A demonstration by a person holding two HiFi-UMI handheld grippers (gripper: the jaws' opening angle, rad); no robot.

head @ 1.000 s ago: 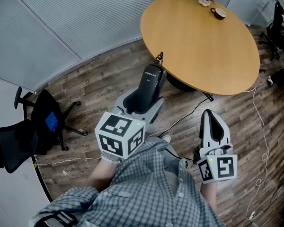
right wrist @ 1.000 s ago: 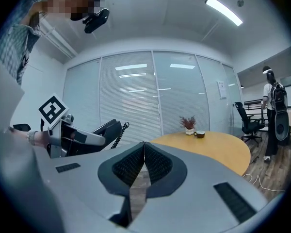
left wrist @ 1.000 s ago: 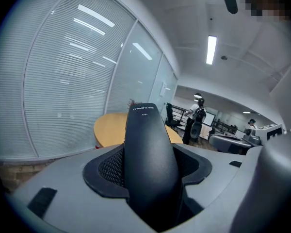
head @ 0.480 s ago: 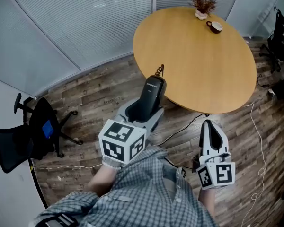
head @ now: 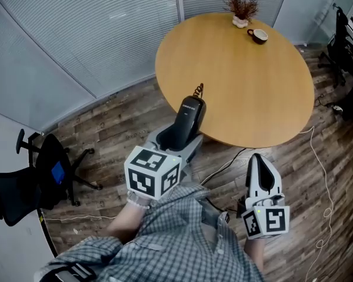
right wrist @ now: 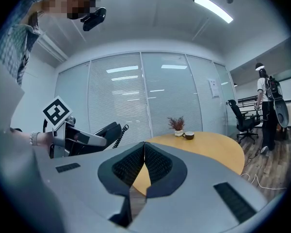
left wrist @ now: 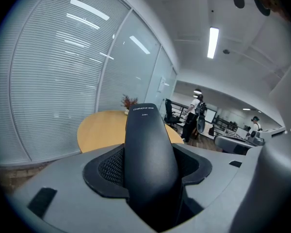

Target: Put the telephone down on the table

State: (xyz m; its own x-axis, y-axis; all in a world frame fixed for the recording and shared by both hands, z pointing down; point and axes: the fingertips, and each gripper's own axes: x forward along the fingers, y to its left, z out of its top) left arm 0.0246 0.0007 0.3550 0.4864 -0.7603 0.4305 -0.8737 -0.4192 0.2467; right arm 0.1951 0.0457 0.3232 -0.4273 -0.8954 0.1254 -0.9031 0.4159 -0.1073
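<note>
A black telephone handset with a curly cord stub stands upright between the jaws of my left gripper, which is shut on it. The handset fills the middle of the left gripper view. Its top hangs over the near-left rim of the round wooden table. My right gripper is lower right, over the floor, shut with nothing between its jaws. From the right gripper view the handset and the left gripper show at the left.
A small potted plant and a cup on a saucer stand at the table's far side. Black office chairs are at the left and far right. Cables trail on the wooden floor. A glass wall with blinds runs behind.
The view has shifted toward the table, which now sits lower and more to the left in the frame. The handset's top has come over the table's rim. Both grippers keep their states.
</note>
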